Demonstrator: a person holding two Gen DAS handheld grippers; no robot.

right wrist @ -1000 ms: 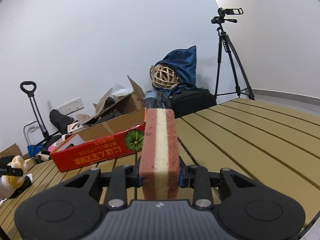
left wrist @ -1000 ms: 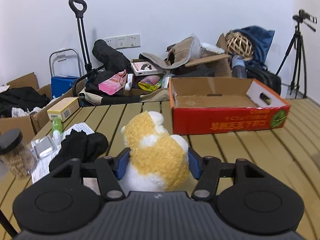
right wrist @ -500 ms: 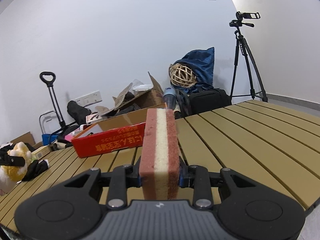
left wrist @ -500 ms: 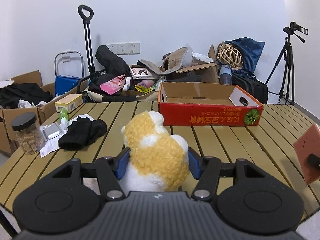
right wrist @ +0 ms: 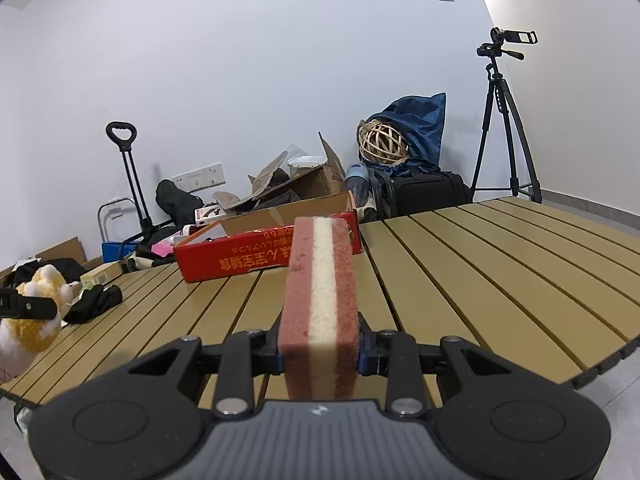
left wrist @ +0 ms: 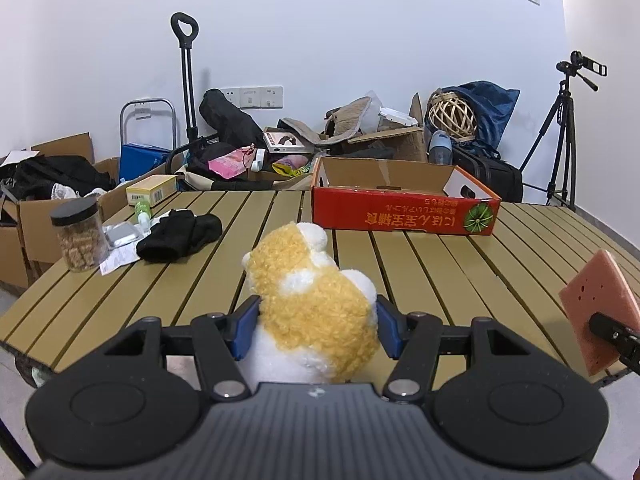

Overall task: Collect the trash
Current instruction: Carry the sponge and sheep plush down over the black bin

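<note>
Nearest you, your left gripper [left wrist: 316, 326] is clamped on a yellow-and-white plush toy [left wrist: 314, 312], its blue pads pressed into the fluff on both sides, held above the near edge of the slatted counter [left wrist: 420, 264]. Your right gripper [right wrist: 319, 350] is closed on a pink sponge [right wrist: 320, 304] with a white middle layer, gripped by its broad faces and standing on edge; it hangs over the counter's near right side, well apart from the toy. Farther in on the left lie a black cloth [left wrist: 180, 234], some white papers [left wrist: 118, 258] and a jar with a black lid [left wrist: 79, 234]. At the far edge sits an open red cardboard box [left wrist: 404, 210], nothing visible inside. Beyond the counter, clutter is heaped against the white wall, with a camera tripod [left wrist: 560, 136] at the far right.
</note>
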